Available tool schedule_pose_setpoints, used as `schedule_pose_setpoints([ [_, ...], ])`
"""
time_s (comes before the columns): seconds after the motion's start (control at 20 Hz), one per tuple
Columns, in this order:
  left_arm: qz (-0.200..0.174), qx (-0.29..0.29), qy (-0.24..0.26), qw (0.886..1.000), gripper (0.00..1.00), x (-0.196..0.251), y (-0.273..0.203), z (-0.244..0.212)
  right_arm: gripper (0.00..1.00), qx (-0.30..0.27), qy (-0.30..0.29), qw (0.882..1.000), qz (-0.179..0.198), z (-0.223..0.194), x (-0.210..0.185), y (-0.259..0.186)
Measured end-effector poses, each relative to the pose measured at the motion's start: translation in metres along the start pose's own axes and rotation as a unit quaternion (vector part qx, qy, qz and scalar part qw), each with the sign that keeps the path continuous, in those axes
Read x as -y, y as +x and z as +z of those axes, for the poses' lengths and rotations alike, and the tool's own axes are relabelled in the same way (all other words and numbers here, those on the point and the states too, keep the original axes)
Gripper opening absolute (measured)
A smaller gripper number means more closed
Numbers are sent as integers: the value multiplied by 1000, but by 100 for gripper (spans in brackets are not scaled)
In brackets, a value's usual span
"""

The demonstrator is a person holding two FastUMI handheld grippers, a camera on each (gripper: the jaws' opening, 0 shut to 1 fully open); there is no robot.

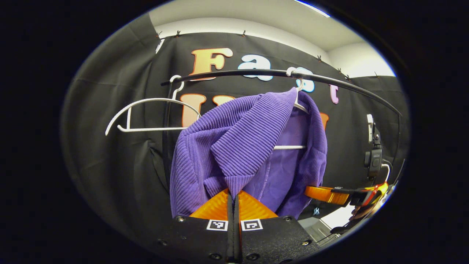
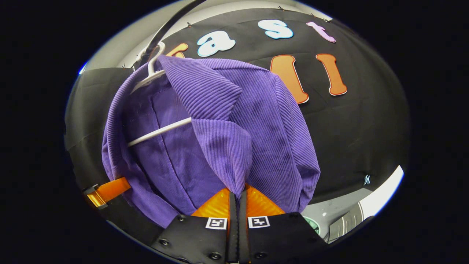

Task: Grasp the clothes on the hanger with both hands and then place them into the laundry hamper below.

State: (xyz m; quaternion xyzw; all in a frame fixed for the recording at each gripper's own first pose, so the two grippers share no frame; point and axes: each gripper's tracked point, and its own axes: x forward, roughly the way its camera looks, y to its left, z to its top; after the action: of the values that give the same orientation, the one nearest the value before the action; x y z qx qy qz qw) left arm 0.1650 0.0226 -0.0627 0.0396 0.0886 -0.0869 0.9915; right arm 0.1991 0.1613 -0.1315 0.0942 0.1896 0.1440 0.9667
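Purple garment (image 1: 234, 146) hangs on white hanger (image 1: 298, 106), pinched by left gripper (image 1: 233, 194) and right gripper (image 2: 236, 194)

Left hand-held gripper (image 1: 233, 196) pinched on purple garment (image 1: 234, 146) hem; garment on white hanger (image 1: 298, 106), black rail (image 1: 278, 73).

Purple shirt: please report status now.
Left gripper shut on purple shirt. Right gripper shut on it too. Shirt on white hanger, not yet off.
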Motion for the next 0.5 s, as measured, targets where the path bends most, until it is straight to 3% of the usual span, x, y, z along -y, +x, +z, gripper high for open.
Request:
schedule_pose_setpoints([
  [0.2, -11, 3, 2, 1000, 0, 8, -17, 3, 8, -20, 11, 999, 23, 6, 4, -27],
  [0.5, 22, 7, -9, 1000, 0, 18, -48, 20, 8, -48, 35, 996, 69, 32, 32, -54],
])
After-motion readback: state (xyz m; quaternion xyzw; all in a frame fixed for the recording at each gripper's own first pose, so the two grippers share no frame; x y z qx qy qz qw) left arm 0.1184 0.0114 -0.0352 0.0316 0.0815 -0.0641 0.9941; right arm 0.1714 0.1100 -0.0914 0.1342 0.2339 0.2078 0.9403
